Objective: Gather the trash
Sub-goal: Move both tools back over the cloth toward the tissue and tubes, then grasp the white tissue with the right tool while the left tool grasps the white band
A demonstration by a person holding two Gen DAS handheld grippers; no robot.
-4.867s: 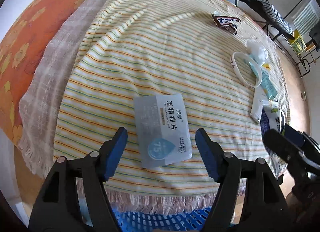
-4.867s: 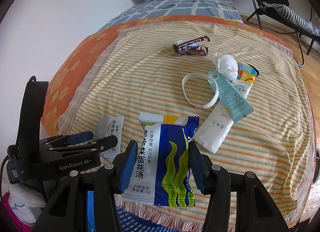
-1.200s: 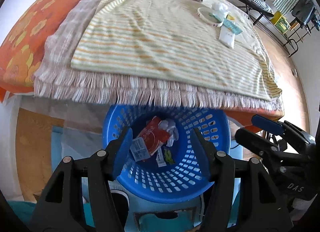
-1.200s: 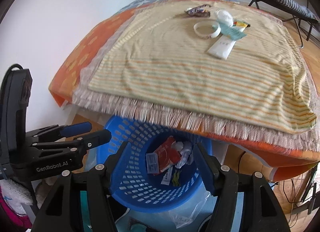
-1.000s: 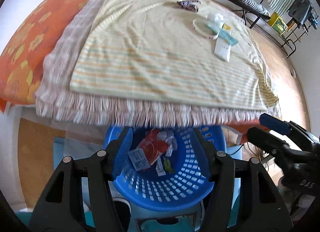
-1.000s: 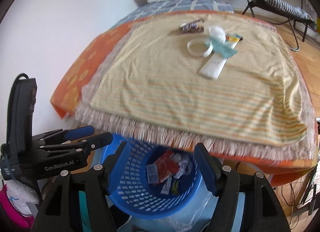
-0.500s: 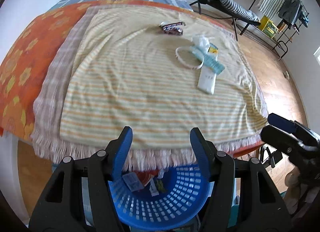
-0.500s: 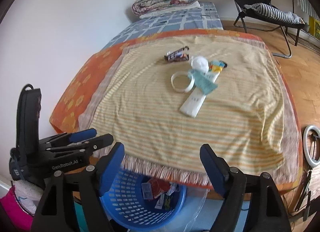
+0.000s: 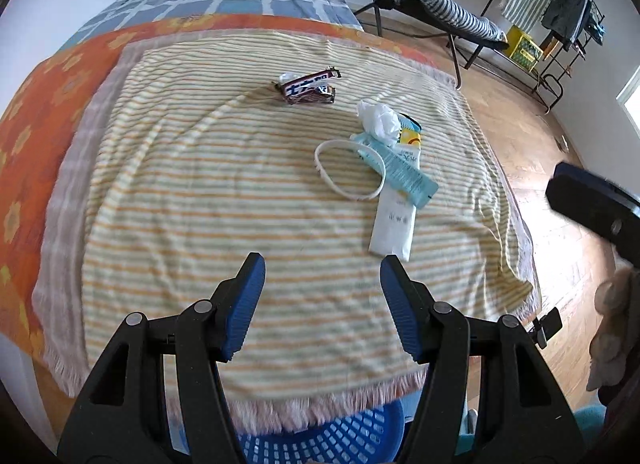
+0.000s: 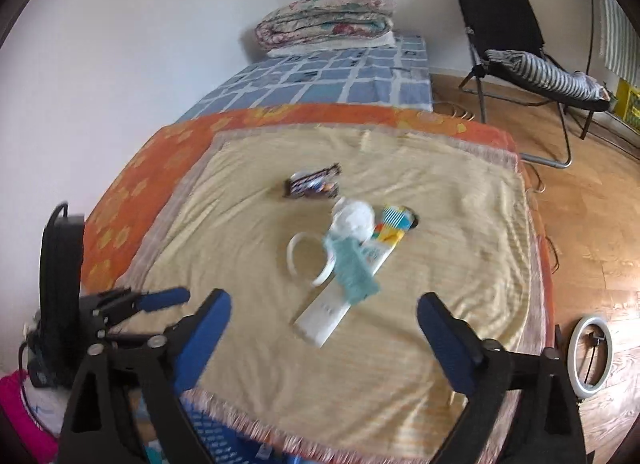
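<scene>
Hovering empty: left gripper [image 9: 320,300] half-open, right gripper [image 10: 324,328] just opening wide; candy wrapper [image 9: 308,87], tissue [image 9: 378,119], tube [image 9: 394,219], ring [image 9: 350,169] left mid-frame; laundry basket [image 9: 320,440] bottom edge.

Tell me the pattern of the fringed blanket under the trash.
The fringed blanket has thin orange and green stripes on cream, clearest in the left wrist view.

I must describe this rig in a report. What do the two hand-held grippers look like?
Both the left gripper and the right gripper have black angular frames with silver rivets and two ribbed blue pads at the fingertips. From the right wrist view, a tall black block stands behind the left gripper. No sleeve shows clearly.
</scene>
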